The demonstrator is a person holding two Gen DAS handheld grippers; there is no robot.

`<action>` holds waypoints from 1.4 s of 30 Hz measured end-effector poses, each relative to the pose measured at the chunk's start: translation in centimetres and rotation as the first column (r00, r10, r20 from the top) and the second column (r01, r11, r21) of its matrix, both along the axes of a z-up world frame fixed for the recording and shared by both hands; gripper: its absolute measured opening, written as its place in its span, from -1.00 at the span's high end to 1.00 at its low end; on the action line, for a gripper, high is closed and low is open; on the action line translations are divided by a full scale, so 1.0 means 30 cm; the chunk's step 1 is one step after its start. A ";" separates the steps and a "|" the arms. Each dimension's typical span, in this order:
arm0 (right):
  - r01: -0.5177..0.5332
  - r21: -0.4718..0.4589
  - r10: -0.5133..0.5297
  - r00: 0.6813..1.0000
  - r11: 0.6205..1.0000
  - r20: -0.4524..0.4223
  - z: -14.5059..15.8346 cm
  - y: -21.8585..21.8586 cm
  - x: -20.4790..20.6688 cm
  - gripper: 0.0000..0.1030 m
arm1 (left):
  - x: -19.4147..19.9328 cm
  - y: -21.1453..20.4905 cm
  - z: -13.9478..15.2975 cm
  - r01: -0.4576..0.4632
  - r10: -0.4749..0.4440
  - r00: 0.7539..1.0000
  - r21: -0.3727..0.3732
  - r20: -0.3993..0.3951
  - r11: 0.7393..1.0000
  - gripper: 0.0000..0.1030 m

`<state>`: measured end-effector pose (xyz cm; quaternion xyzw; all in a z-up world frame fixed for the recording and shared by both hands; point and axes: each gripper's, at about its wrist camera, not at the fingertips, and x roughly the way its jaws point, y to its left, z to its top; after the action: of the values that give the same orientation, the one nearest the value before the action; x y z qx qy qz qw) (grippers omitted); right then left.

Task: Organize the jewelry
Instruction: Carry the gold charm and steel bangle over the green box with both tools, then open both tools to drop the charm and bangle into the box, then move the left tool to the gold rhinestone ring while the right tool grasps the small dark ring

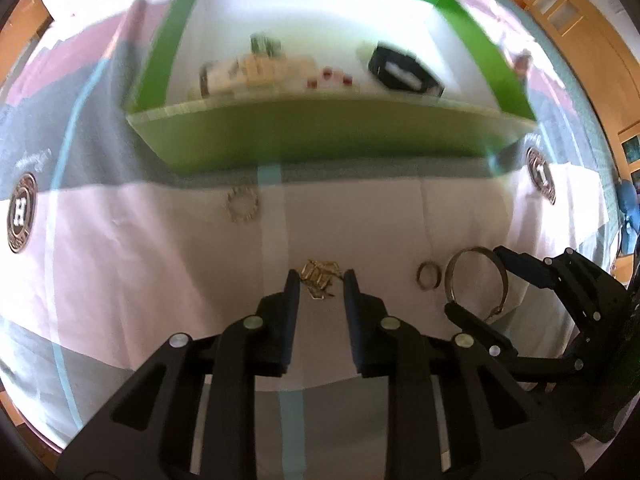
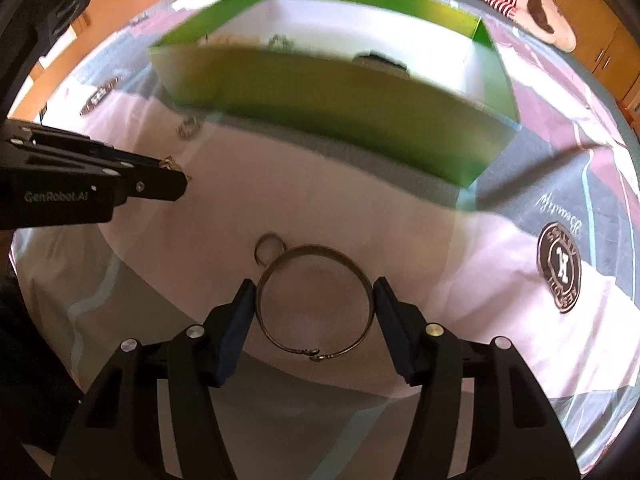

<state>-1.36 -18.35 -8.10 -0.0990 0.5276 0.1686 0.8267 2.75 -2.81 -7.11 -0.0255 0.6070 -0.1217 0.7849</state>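
Note:
A small pile of gold jewellery (image 1: 320, 273) lies on the pale cloth, squeezed between the two pads of my left gripper (image 1: 320, 280). From the right wrist view the same gold pieces (image 2: 170, 163) sit at the tip of the left gripper (image 2: 180, 180). My right gripper (image 2: 315, 292) is shut on a thin metal bangle (image 2: 316, 250), one pad against each side of the hoop. In the left wrist view the bangle (image 1: 472, 250) stands tilted in the right gripper (image 1: 476, 280). A small ring (image 2: 271, 247) lies just beyond it.
A green box (image 1: 320, 136) with a white floor stands behind, holding a black case (image 1: 404, 70) and other small pieces. A spiky round ornament (image 1: 243, 206) lies on the cloth in front of it. The patterned cloth covers the whole surface; wooden furniture stands around.

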 end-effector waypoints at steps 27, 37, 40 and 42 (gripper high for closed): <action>0.241 0.215 -0.285 0.937 0.946 0.202 0.158 -0.074 0.330 -0.45 | 0.241 0.079 0.134 -0.061 0.112 0.974 -0.247 0.196 0.967 0.31; 0.026 0.099 -0.036 0.994 0.995 0.099 0.094 0.059 0.103 -0.46 | 0.074 0.086 0.202 0.000 0.022 0.974 -0.098 0.226 0.995 0.12; -0.044 -0.006 0.044 0.998 0.999 0.049 -0.013 0.130 0.073 -0.15 | 0.035 0.072 0.160 -0.010 0.007 0.976 0.011 0.217 1.000 0.10; -0.044 -0.036 0.045 0.999 0.998 0.015 -0.066 0.149 0.072 -0.10 | 0.041 0.074 0.105 -0.026 0.018 0.986 0.048 0.167 0.998 0.09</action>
<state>0.80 -13.89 -10.09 -0.1270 0.5214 0.1767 0.8251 3.97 -0.61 -3.97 -0.0021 0.5419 -0.0995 0.8345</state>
